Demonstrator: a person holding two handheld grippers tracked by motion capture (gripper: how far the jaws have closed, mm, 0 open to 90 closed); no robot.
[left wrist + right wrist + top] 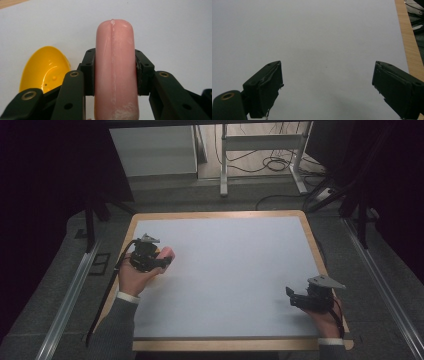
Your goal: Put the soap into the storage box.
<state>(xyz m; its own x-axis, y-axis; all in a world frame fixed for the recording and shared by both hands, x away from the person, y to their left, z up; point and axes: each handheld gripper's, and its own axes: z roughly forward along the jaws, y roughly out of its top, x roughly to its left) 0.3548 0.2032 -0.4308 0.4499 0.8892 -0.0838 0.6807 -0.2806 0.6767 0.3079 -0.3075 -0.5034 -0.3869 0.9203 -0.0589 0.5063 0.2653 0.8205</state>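
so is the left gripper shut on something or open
Shut: in the left gripper view the left gripper has both black jaws pressed against the sides of a pink sausage-shaped plastic piece.

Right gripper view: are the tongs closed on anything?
No, the right tongs stand wide apart with just the bare white table surface showing between them.

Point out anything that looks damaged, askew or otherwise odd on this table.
Two small things. The pink sausage clamped in the left gripper has whitish scuffing along its seam and near its lower end. The right gripper, open above the white mat, has tape on its pads that looks frayed. Nothing is spilled.
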